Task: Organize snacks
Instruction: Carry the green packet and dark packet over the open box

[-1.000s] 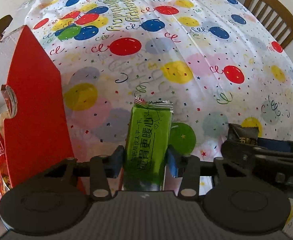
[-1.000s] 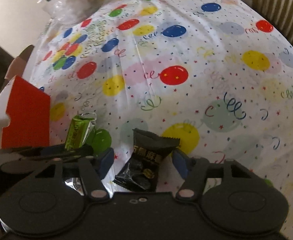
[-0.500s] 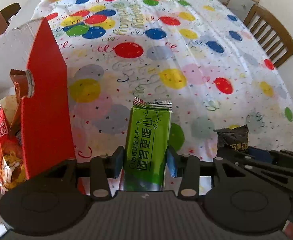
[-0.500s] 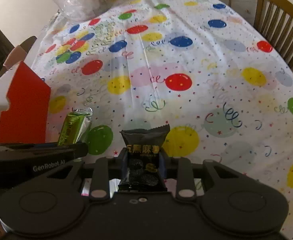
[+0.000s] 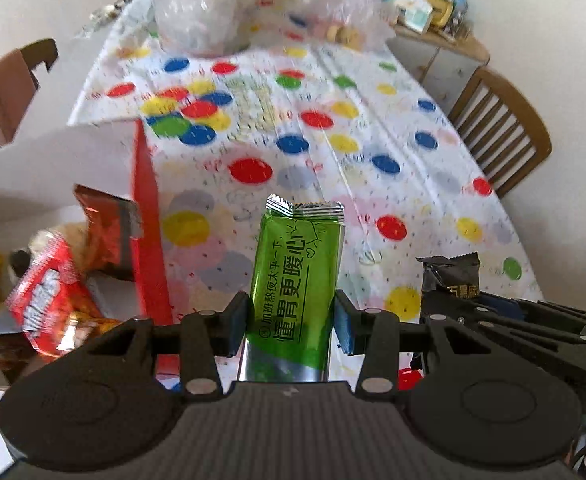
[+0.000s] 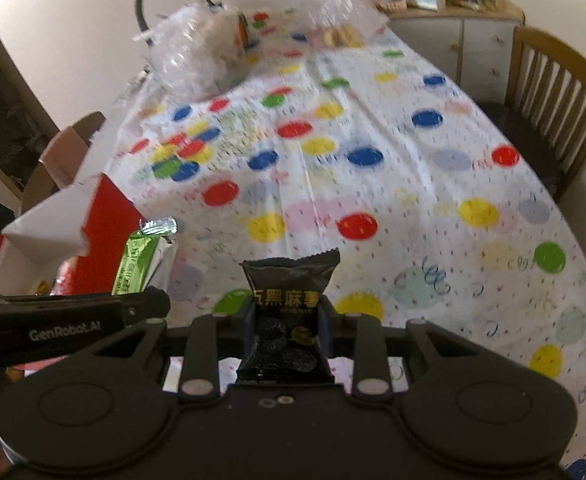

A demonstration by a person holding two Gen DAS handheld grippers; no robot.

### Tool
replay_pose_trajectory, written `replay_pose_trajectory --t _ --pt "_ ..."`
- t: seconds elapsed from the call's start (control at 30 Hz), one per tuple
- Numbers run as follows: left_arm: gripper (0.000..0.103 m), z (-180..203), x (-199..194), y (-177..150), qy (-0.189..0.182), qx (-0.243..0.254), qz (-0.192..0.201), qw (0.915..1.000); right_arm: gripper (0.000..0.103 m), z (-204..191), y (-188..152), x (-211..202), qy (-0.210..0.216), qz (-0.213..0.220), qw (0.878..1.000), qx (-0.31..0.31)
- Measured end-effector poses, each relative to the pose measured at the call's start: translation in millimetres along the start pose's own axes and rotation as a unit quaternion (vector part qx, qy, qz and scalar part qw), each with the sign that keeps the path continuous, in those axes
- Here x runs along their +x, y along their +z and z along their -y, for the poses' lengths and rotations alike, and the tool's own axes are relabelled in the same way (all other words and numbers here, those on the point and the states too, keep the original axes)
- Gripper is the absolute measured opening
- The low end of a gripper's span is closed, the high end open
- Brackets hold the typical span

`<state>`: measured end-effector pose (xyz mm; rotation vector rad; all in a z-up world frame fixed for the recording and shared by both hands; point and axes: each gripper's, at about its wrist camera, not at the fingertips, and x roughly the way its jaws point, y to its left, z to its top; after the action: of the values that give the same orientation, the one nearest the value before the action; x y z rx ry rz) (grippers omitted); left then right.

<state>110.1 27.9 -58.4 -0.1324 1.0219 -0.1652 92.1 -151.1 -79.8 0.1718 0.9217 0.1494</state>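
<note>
Presently the table, covered in a balloon-print cloth, shows no loose snack on the near part in either view; what lies in the clear bags at the far end is too blurred to tell. At the left edge stands the red box with white flaps open, and it already holds several red packets, so part of the sorting appears done. Judged remaining: two items, both lifted off the cloth and neither yet over the box opening.

The left gripper is closed narrowly on the green packet, a long foil bar held upright with its crimped silver end up and black print on its face; it sits just beside the box's red wall. The right gripper is pinched on the black packet, a small, squarish, glossy pouch with pale lettering, crimped top edge upward, farther from the box than the green one.
</note>
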Motion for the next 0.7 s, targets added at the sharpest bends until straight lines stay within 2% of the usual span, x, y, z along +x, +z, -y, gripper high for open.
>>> replay_pose_trajectory --t 0.4,0.7 --pt "0.043 -64.6 -71.7 3.3 0.029 -0.04 0.069 0.9964 0.028 -73.9 15.5 -25.8 0.044 0.039 0.997 -0.057" --pt "0.043 -133.8 -102.3 -3.4 0.068 -0.077 0.094 0.9903 0.029 -149.2 22.7 -19.3 0.086 0.045 0.989 -0.112"
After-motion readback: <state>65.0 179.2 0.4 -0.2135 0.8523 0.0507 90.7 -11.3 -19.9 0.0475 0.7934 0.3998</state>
